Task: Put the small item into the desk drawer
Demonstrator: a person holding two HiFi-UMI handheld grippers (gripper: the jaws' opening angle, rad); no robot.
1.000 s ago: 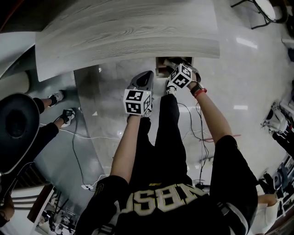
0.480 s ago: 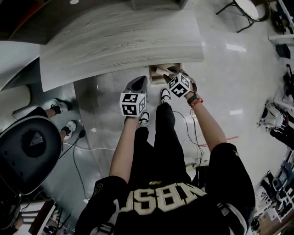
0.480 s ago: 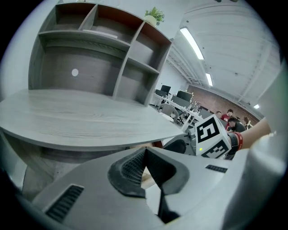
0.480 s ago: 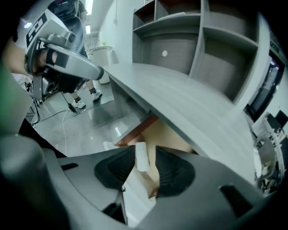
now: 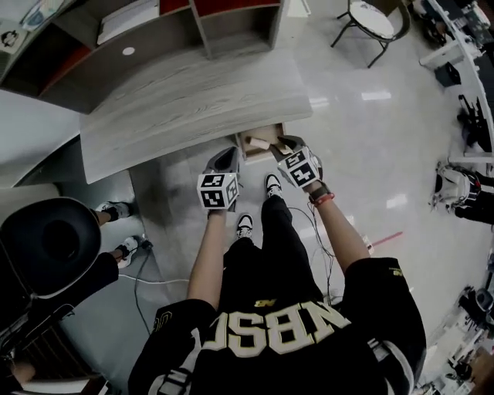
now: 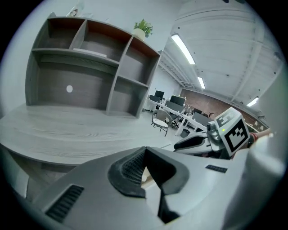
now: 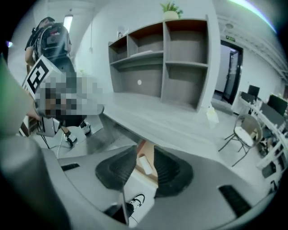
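Observation:
The desk drawer (image 5: 248, 143) stands pulled out under the front edge of the grey wooden desk (image 5: 185, 100). A small pale item (image 5: 261, 141) lies inside it. My right gripper (image 5: 287, 143) hovers just right of the drawer, above it. Its jaws have just been closing and still stand open, with nothing between them. In the right gripper view the gap of that gripper (image 7: 145, 155) frames the small item (image 7: 145, 165) in the drawer (image 7: 142, 146) below. My left gripper (image 5: 226, 159) hangs left of the drawer, and its tips (image 6: 144, 150) meet on nothing.
A shelf unit (image 5: 154, 23) stands at the back of the desk. A black office chair (image 5: 46, 243) and another person's feet (image 5: 116, 210) are at the left. Cables (image 5: 143, 270) run across the floor. A round stool (image 5: 370, 19) stands at far right.
Both grippers have risen and come back from the drawer. The head view has lifted, so the shelf unit and more floor show. The drawer stays out.

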